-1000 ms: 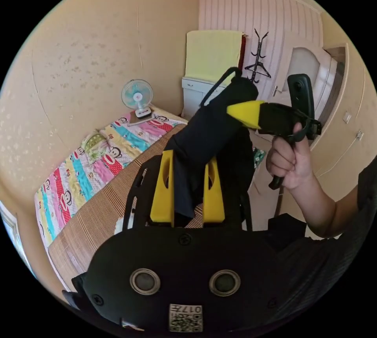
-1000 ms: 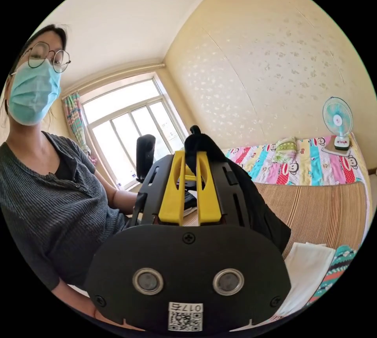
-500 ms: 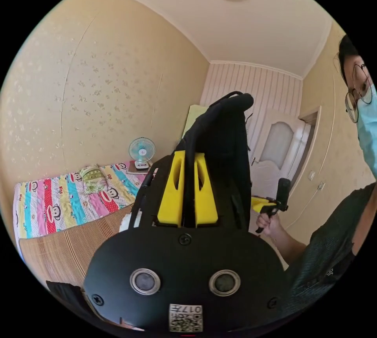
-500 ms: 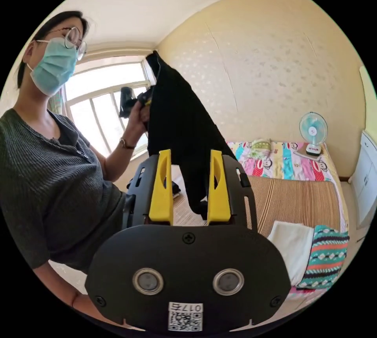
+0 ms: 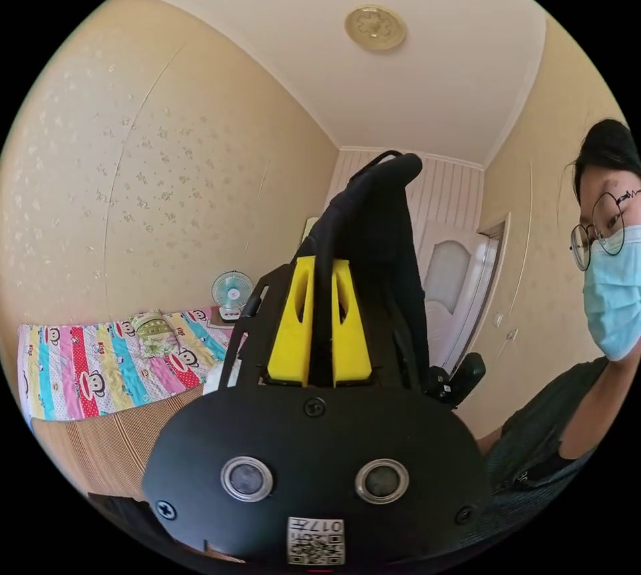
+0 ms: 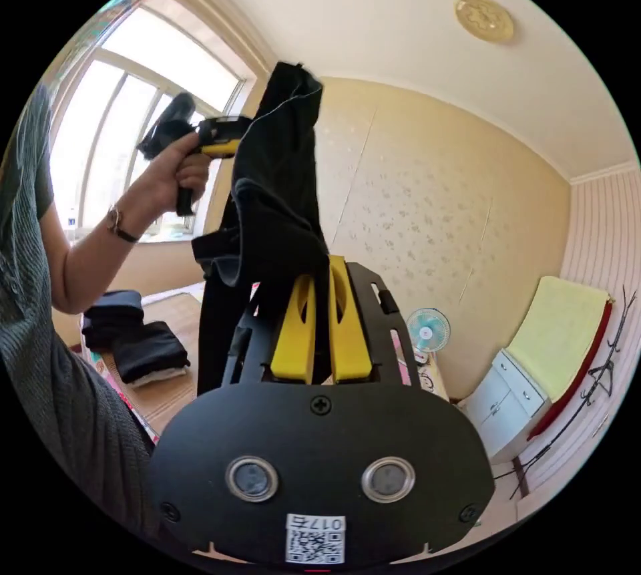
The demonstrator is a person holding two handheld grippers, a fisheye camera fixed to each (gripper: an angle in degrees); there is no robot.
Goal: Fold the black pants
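Observation:
The black pants [image 6: 274, 201] hang in the air between my two grippers. My left gripper [image 5: 322, 264] is shut on one bunched part of the pants [image 5: 377, 228], which rises above its yellow jaws. In the right gripper view a hand holds the left gripper [image 6: 217, 134] high by the window, with the cloth draped down from it. My right gripper [image 6: 322, 271] is shut on a lower fold of the same cloth. A black part of the right gripper [image 5: 461, 371] peeks out beside the hanging fabric.
Below lies a bed with a bamboo mat [image 5: 113, 435], a colourful quilt [image 5: 100, 361] and a small fan [image 5: 232, 291]. Folded dark clothes [image 6: 137, 341] sit on the mat. A white cabinet [image 6: 501, 401], a coat rack [image 6: 601, 374] and a door [image 5: 461, 294] stand at the far end.
Half a second ago my right gripper stood open with the pants hanging between its jaws; now it is shut on them. The left gripper stays shut and is held up high.

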